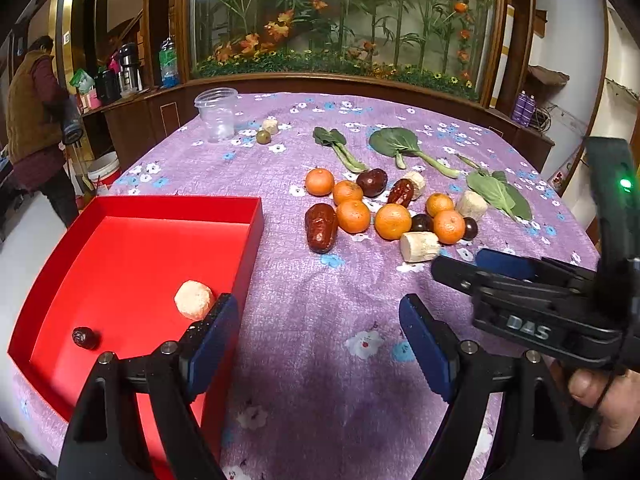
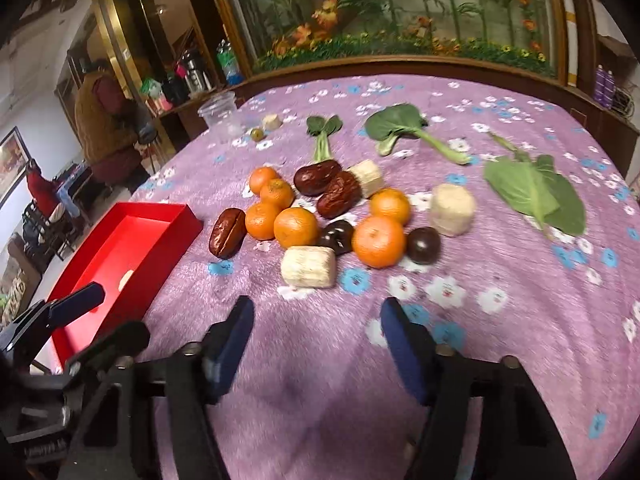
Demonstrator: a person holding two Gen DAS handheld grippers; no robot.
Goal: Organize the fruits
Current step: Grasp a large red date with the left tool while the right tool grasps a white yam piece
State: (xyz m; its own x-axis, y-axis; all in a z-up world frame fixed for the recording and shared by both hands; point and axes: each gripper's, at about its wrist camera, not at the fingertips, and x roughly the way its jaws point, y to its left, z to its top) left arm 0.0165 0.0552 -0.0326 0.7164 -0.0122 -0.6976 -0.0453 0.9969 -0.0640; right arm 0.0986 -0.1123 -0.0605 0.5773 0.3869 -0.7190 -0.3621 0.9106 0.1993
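Note:
A red box (image 1: 256, 216) lies at the table's left, holding a pale round chunk (image 1: 193, 300) and a small dark date (image 1: 85, 337). In the middle of the purple cloth is a heap of several tangerines (image 1: 393, 221), wrinkled red dates (image 1: 320, 227), dark round fruits (image 1: 421, 222) and pale cut chunks (image 1: 419, 245). My left gripper (image 1: 318, 312) is open and empty, its left finger over the box's near right wall. My right gripper (image 2: 318, 312) is open and empty too, just short of a pale chunk (image 2: 308, 267) and a tangerine (image 2: 378, 241).
Leafy greens (image 1: 394, 142) lie behind and right of the heap. At the far left corner stand a clear plastic cup (image 1: 216, 114), a small green fruit (image 1: 263, 136) and another pale chunk (image 1: 270, 126). A person (image 1: 32, 120) stands beyond the table's left edge.

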